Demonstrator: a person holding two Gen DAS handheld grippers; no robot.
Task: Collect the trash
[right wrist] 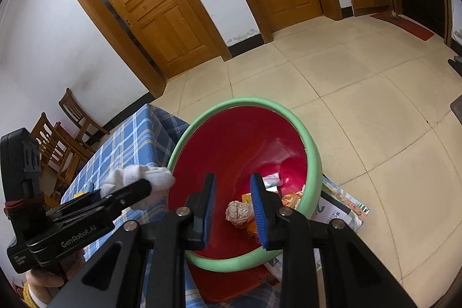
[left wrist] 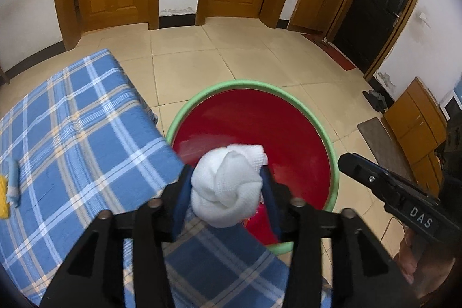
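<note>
My left gripper (left wrist: 226, 181) is shut on a crumpled white tissue wad (left wrist: 228, 186) and holds it over the near rim of a red bin with a green rim (left wrist: 202, 97). The wad also shows in the right wrist view (right wrist: 138, 178), beside the bin's left rim. My right gripper (right wrist: 233, 189) is open and empty above the red bin (right wrist: 314, 160). Inside the bin lie a beige crumpled ball (right wrist: 238, 214) and several wrappers (right wrist: 290, 199). The right gripper's body (left wrist: 404, 192) shows at the right of the left wrist view.
A blue plaid tablecloth (left wrist: 72, 134) covers the table left of the bin, with a pale blue item (left wrist: 13, 181) and a yellow one (left wrist: 3, 201) at its left edge. Wooden chairs (right wrist: 63, 140) stand beyond the table. Printed bags (right wrist: 337, 210) lie on the tiled floor by the bin.
</note>
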